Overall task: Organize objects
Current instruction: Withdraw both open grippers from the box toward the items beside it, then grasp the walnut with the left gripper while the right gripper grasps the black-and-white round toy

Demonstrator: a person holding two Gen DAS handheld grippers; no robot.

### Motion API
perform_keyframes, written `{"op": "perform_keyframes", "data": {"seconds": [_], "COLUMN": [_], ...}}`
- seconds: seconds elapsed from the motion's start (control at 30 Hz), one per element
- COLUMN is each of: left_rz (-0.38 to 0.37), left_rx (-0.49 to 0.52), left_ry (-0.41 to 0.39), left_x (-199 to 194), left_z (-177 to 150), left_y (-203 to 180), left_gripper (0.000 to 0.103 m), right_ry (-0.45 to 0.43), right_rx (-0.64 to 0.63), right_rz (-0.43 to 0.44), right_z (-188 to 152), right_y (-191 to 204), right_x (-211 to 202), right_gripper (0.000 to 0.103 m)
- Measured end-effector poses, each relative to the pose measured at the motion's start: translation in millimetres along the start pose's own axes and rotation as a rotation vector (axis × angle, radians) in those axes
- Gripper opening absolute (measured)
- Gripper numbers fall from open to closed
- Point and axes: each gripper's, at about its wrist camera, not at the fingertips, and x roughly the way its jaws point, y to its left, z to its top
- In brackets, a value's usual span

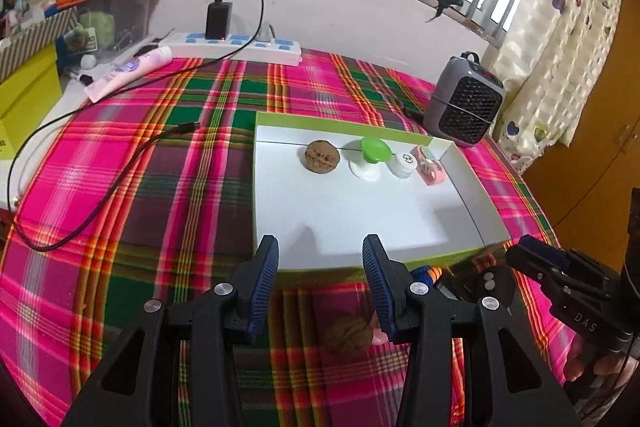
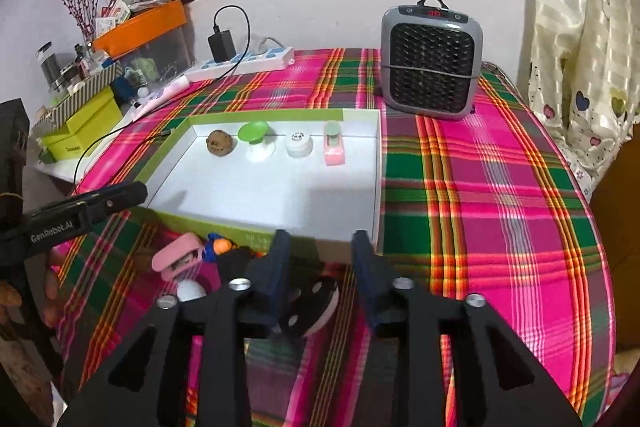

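From your left wrist camera, your left gripper (image 1: 320, 255) hangs over the near rim of the white tray (image 1: 360, 223) with its jaws standing wide apart and nothing between the pads. A walnut (image 1: 347, 337) lies on the plaid cloth (image 1: 140, 187) below and between the fingers, untouched, with a bit of pink just beside it. Inside the tray, along the far wall, you have a row: a second walnut (image 1: 322, 155), a green-topped white piece (image 1: 370, 155), a small white cap (image 1: 403, 163) and a pink item (image 1: 429, 167). Your right gripper (image 1: 532, 251) enters from the right edge, near the tray's near corner; its jaw state is hard to read here. A grey heater (image 1: 464, 107) stands beyond the tray.

From your right wrist camera, your right gripper (image 2: 318, 247) has its jaws apart, clamped on nothing. A black-and-white round object (image 2: 316, 307) sits on the cloth low between the fingers; whether a pad touches it you cannot tell. To its left on the cloth lie a pink clip-like item (image 2: 178, 255), a blue-and-orange piece (image 2: 216, 247) and a small white ball (image 2: 190, 290), all outside the tray, just before its near wall.
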Motion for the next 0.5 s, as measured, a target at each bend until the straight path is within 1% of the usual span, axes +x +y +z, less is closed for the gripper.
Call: {"op": "perform_keyframes", "data": {"seconds": [0.23, 0.5], "left_rz": [-0.006, -0.022], "left_rx": [0.004, -0.012], "left_ry": [-0.018, -0.009], "left_x": [-13, -16], "left_z": [-6, -20], "left_y": [1, 5], "left_gripper": [0.042, 0.042], "right_ry": [-0.006, 0.027], "right_rx": [0.018, 0.030], "right_rz": [-0.007, -0.005], "right_z": [-9, -23], "right_y": [-5, -5], "right_x": [-7, -2], "right_gripper": [0.037, 0.037]}}
